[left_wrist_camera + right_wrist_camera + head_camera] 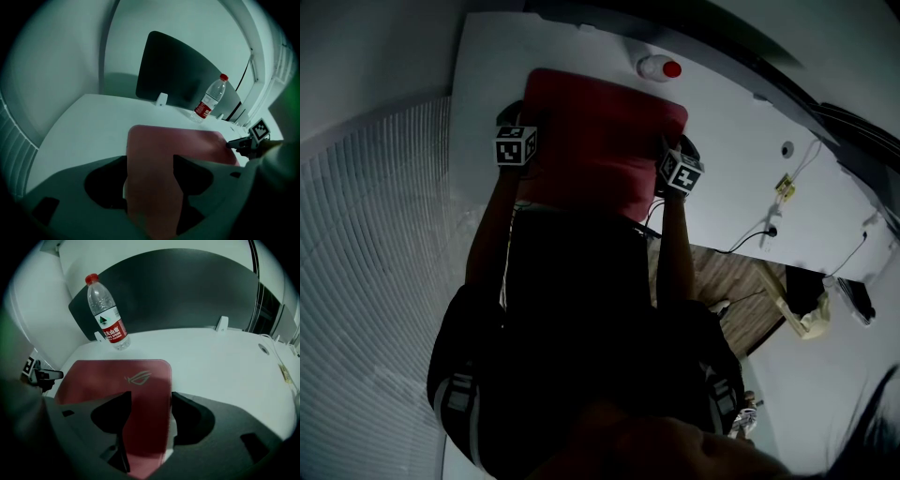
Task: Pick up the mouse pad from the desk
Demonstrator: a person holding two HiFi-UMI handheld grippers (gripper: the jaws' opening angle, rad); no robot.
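Office workstation. A white desk lies under the right gripper. A dark partition screen stands clipped along the desk's far edge, beyond the gripper. A cable port sits to its right, and a red mouse pad lies flat between its jaws.

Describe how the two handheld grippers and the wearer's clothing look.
Both the left gripper and right gripper have broad grey moulded jaws with dark hollows. Each carries a white cube printed with black square markers. The person wears dark clothing; a thin pale cable seems to run beside the left arm.
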